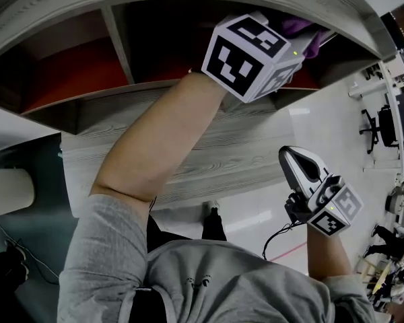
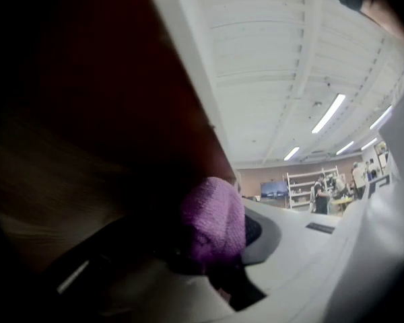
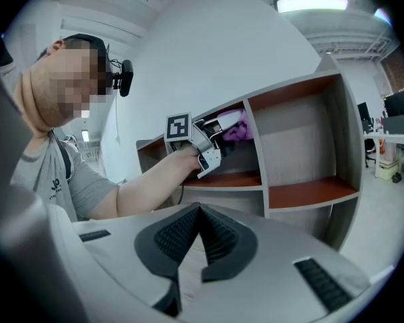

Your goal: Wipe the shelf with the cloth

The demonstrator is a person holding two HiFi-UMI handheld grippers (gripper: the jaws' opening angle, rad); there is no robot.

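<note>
A purple cloth is clamped in my left gripper, which reaches into an upper compartment of the grey shelf unit with red-brown boards. In the left gripper view the cloth bulges from the shut jaws of the left gripper, close to the dark red inner wall. The right gripper view shows the left gripper and cloth pressed near the compartment's divider. My right gripper hangs below and outside the shelf, shut and empty, its jaws meeting at the right gripper.
The shelf unit has a second compartment to the right of the divider and a lower red board. A pale floor lies beyond, with office chairs at the far right.
</note>
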